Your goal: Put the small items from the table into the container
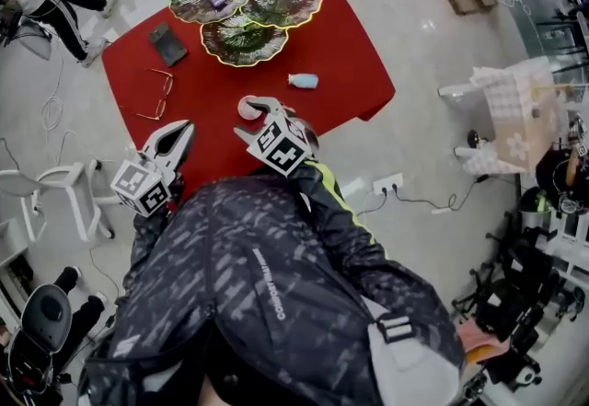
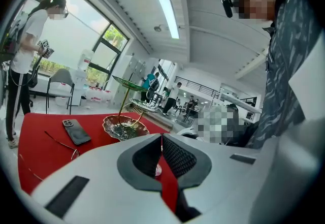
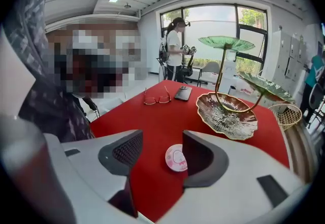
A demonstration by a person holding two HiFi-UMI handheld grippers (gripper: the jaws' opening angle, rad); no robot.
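Framing pink disc (image 3: 176,157) between right gripper (image 3: 162,142) jaws spread apart, tiered leaf dish (image 3: 226,116) at one o'clock; holding left gripper (image 2: 162,139) pinched closed, empty.

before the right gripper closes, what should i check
1. Right gripper jaws apart: ok.
2. Disc between the jaws: ok, though it sits close beside one jaw, not centred.
3. Disc flat on the cloth, nothing else beside it: ok.
4. Pads down level with the disc's edge: cannot tell; the gripper looks at it from above.
5. Left gripper shut, holding nothing, off to the side: ok.
6. Room in the lowest dish: ok, it looks bare.
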